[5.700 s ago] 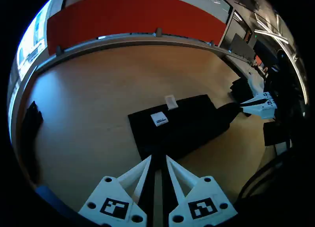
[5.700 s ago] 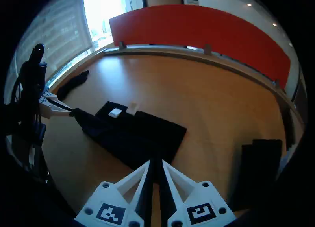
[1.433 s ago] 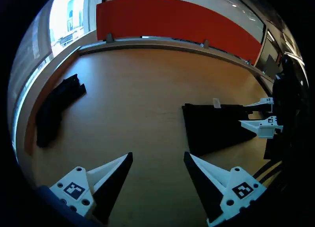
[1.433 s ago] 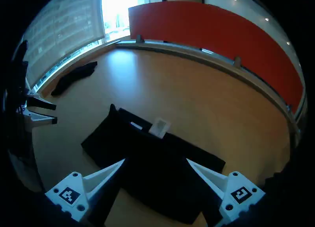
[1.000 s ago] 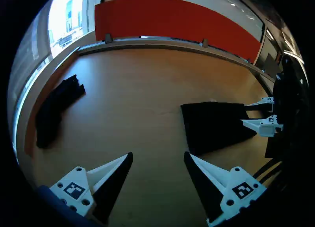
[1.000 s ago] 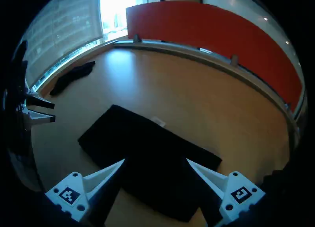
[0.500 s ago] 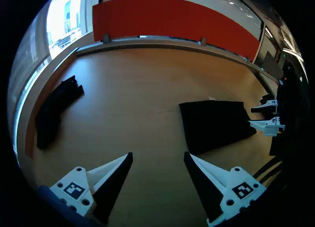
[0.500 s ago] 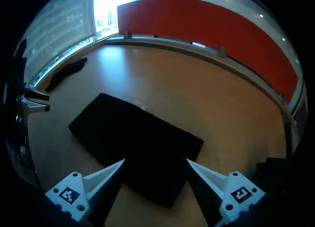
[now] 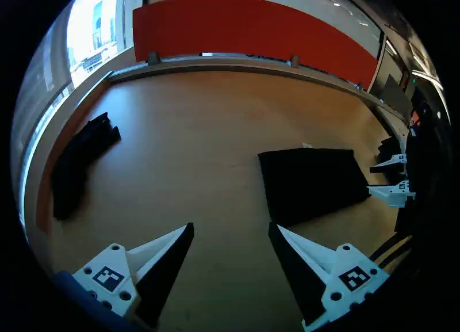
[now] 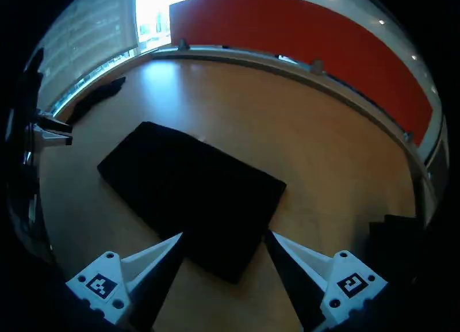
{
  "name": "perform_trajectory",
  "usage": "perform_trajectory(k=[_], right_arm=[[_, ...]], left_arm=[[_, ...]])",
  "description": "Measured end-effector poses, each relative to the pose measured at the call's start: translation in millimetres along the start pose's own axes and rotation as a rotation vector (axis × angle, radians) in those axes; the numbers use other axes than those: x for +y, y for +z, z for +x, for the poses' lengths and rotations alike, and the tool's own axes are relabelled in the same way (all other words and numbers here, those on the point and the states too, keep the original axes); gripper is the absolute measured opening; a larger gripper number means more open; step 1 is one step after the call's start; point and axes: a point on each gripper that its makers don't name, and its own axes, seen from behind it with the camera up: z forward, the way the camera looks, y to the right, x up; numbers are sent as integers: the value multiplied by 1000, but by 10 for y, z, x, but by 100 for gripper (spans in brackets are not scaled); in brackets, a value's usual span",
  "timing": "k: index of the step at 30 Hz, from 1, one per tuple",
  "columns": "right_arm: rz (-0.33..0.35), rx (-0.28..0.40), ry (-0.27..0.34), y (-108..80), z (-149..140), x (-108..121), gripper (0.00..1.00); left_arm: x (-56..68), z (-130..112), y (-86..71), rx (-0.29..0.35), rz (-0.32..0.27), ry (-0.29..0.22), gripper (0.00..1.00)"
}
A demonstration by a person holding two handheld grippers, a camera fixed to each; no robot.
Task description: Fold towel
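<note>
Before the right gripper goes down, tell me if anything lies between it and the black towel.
Nothing visible does. The open right gripper points straight at the black towel, whose near corner shows between its fingers on the table.

Wooden table (image 9: pixel 190 130), red divider (image 9: pixel 247 27) (dark bundle (image 9: pixel 80 156) aside).

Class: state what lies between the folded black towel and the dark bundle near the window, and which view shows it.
Nothing but bare wooden tabletop separates the towel and the dark bundle, seen in the left gripper view.

Office: wooden desk (image 9: pixel 190 130), red divider panel (image 9: pixel 253 27), window (image 9: pixel 92 33), ceiling lights.
</note>
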Motion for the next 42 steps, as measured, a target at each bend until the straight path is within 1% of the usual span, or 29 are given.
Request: perform_trajectory(k=[5,6,8,12,16,17,21,26,28,32,34,38,42], right_arm=[[4,-19,-7,-47,-151,6,100],[4,-23,-8,-57,-181,9,99],[6,-30,-12,-70,-229,19,94],[6,-47,-22,-82,-310,41,81],[6,-57,-21,-81,-350,57,59],[8,-60,-16,-80,-359,58,57],[19,-70,2,-80,-408,72,55],[23,-82,-6,-94,-481,101,55],[25,-88,-14,-95,-510,103,50],[33,-96,-24,-90,-548,95,34],[35,-97,-26,-86,-557,94,33],[36,-98,-30,-82,-564,92,33],[42,-99,-34,-76,-569,81,23]], left_arm=[[-2,-8,-10,0,0,3,96],[-3,-8,-12,1,0,2,96],[-7,-6,-16,2,-1,0,97],[-14,-8,-24,3,-2,-3,97],[-13,-11,-37,5,-4,-3,97],[-12,-13,-40,6,-4,-2,97],[-13,-18,-49,7,-5,-3,96],[-24,-15,-57,8,-6,-5,97],[-27,-13,-58,8,-6,-6,97],[-17,-6,-62,9,-7,-6,96],[-7,-2,-65,10,-9,-6,96],[4,0,-69,10,-12,-5,97],[2,-7,-75,9,-12,-3,96]])
